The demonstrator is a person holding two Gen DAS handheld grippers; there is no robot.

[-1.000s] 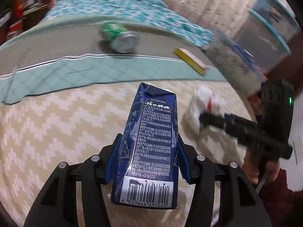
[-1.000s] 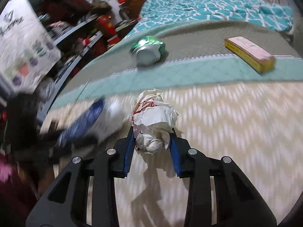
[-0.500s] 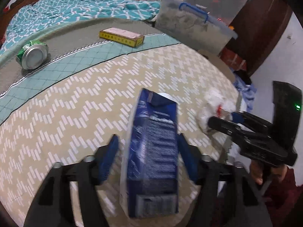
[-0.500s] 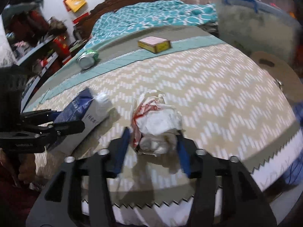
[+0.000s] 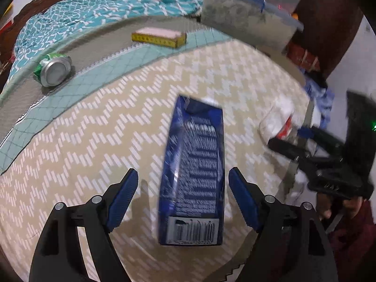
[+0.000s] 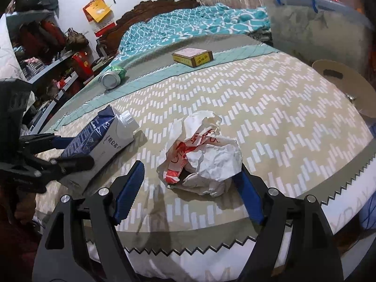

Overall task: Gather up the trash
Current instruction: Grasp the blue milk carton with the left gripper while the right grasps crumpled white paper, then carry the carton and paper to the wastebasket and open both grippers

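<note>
Two pieces of trash lay on my bed (image 6: 270,108) near its foot edge, each between a pair of my jaws that were opening. My left gripper (image 5: 182,193) straddled the blue milk carton (image 5: 196,171), which lay flat on the chevron cover with its barcode end toward me and its cap end pointing up the bed; both blue pads stood clear of its sides. My right gripper (image 6: 188,183) straddled the crumpled white-and-red paper wad (image 6: 203,157), which sat on the cover close to the toothed border at the foot edge. The left pad stood apart from it, while the right pad's tip was hidden behind the wad, so I could not tell whether it touched. Seen from the right wrist, the carton (image 6: 101,141) lay just left of the wad, the two apart. Farther up the bed, on the teal and grey band, a dented green can (image 6: 112,76) lay on its side toward the left edge, and a yellow box (image 6: 192,56) rested well apart from it, nearer the right edge. A grey storage bin (image 6: 315,30) stood beyond the bed's right edge.
</note>
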